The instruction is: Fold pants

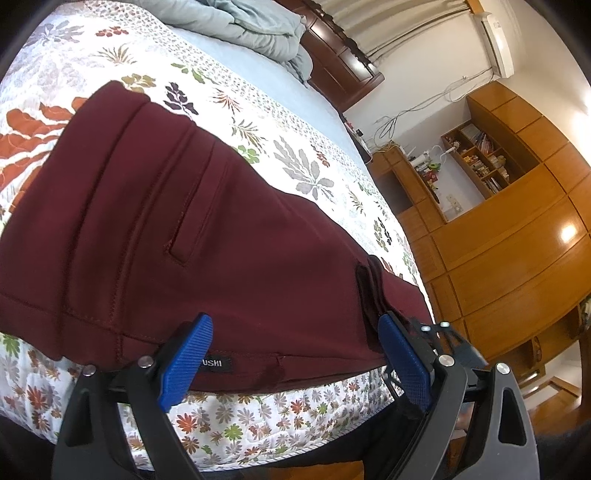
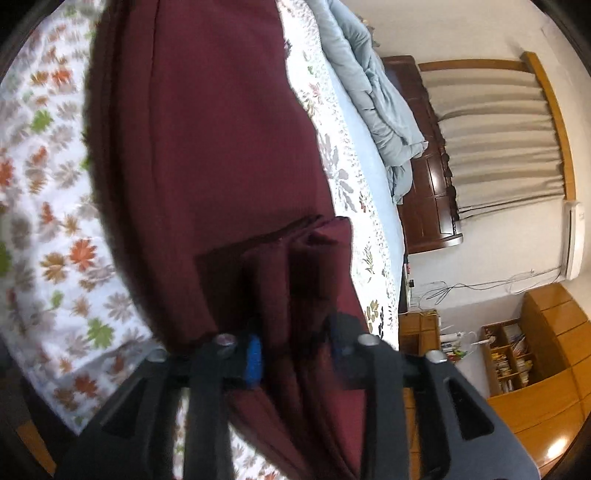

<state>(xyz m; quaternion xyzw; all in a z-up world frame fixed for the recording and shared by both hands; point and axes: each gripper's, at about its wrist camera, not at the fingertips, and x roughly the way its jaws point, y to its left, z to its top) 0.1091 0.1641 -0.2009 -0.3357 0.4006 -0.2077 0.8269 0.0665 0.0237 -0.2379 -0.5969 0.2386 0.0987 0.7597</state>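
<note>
Dark red pants (image 1: 177,229) lie folded on a floral bedspread (image 1: 258,413), waistband and a back pocket toward me, near the bed's front edge. My left gripper (image 1: 295,354) is open, its blue pads on either side of the waistband edge with a black label; the fabric lies between the jaws, not pinched. In the right wrist view the pants (image 2: 221,129) stretch away over the bed. My right gripper (image 2: 295,350) is shut on a bunched stack of the pants' layers, which hides its pads.
A crumpled light blue quilt (image 1: 255,26) lies at the head of the bed by a dark wooden headboard (image 1: 343,62). Wooden cabinets and shelves (image 1: 509,221) stand to the right. Curtains (image 2: 498,140) and an air conditioner (image 2: 576,240) are on the wall.
</note>
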